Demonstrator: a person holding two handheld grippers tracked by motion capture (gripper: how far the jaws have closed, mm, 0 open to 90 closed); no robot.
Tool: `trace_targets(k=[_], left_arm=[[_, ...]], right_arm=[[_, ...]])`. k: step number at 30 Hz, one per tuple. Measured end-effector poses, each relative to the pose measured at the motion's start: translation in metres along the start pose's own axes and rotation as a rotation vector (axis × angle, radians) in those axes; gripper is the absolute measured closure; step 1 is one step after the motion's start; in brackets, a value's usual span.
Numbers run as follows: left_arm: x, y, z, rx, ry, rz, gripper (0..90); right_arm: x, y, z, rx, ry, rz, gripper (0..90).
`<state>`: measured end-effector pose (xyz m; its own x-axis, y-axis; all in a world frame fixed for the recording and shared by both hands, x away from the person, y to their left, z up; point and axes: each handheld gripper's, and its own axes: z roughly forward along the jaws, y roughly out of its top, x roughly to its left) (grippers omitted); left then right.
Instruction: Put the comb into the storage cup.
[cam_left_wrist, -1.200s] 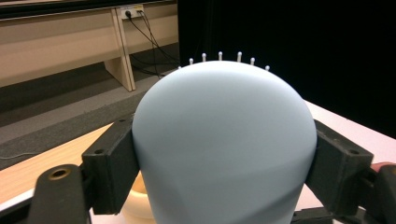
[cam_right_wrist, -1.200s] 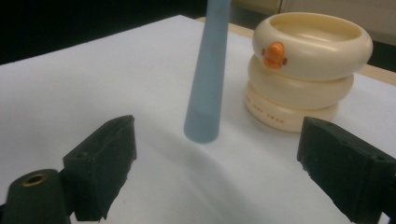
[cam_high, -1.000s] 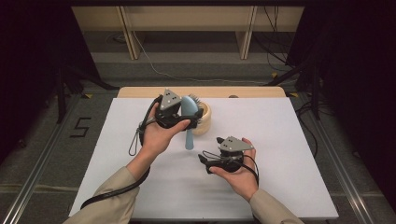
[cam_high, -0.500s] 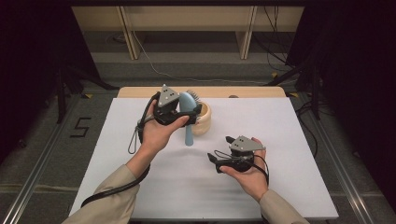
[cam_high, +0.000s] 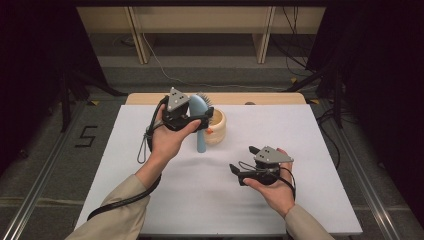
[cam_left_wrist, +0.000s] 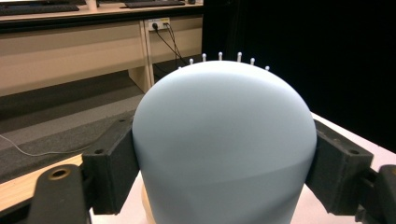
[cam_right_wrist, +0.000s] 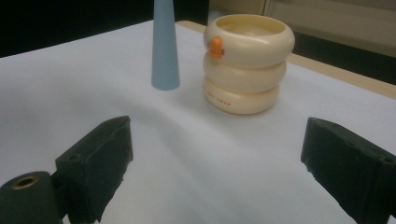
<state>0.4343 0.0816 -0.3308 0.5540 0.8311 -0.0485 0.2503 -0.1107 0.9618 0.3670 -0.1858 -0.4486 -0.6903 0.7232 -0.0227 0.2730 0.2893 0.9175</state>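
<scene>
The table (cam_high: 150, 200) is big and white and takes up the lower middle of the high view. Nothing lies on most of it.

Next comes the brush (cam_high: 199, 122) – a pale blue hairbrush, just left of the middle in the upper half of the high view. It stands up with its handle end pointing down, and its little white-tipped bristles face away at the top. In the left gripper view its round blue back (cam_left_wrist: 224, 144) sits in the middle, with the black jaws pressed on both sides of it. In the right gripper view its thin handle (cam_right_wrist: 164, 51) comes down at the upper left; I cannot tell if the tip touches the table.

The left gripper (cam_high: 187, 119) holds the brush by its head, clenched on it.

The right gripper (cam_high: 239, 172) is at the lower right of the high view, held low over the table. Its jaws stand wide apart with nothing between them.

The cup (cam_high: 216, 127) is smallest – cream, made of three fat rings, with a tiny orange bit on the side. It stands just right of the brush (cam_right_wrist: 246, 60).
</scene>
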Motion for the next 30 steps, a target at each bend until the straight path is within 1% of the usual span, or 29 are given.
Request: trace_targets(k=[4, 16, 20, 30], left_arm=[[0.001, 0.001, 0.0, -0.003, 0.007, -0.002, 20.1], [0.002, 0.004, 0.001, -0.005, 0.006, -0.004, 20.1], [0.003, 0.006, 0.0, -0.006, 0.001, -0.003, 20.1], [0.003, 0.011, 0.001, -0.014, 0.003, 0.002, 20.2]], right_arm=[[-0.003, -0.002, -0.004, -0.001, -0.004, 0.004, 9.8], [-0.008, -0.006, -0.016, -0.008, -0.016, 0.007, 9.9], [-0.011, -0.009, -0.02, -0.006, -0.028, 0.015, 9.9], [-0.015, -0.014, -0.032, -0.01, -0.047, 0.019, 9.9]])
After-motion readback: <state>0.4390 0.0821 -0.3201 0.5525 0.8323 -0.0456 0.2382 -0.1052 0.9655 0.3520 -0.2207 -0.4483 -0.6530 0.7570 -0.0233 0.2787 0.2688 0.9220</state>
